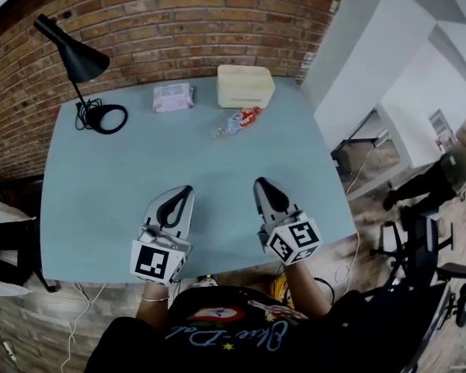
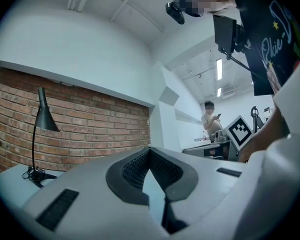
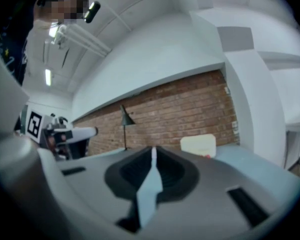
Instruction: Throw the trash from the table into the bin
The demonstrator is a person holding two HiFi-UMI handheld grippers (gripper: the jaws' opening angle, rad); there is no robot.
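Closest in, over the near edge of the pale blue rectangular table, the left gripper and the right gripper point level toward the far side. Each has its grey jaws pressed together at the tips with nothing between them. The task's thing, a small crumpled clear-and-red wrapper, lies well beyond them on the far half of the table, slightly right of centre and just in front of a cream rounded rectangular box. Neither tool is near it yet, so the step in hand looks like the reach. The right gripper seems the better placed. Its jaws would need to spread before arriving, come in low and level, and close on the bulk of the wrapper rather than a loose end, since thin film is likely to slide or spring out. The stretch of table between tools and wrapper is bare, giving open room for a straight approach. The cream box close behind the wrapper limits overshoot. A white-and-pink flat packet lies left of the box, and a black desk lamp with a coiled cord stands at the far left corner by the red brick wall. No bin is plainly in view, and I cannot tell whether the cream box serves as one. Beyond the table's right edge, black office chairs crowd the floor.
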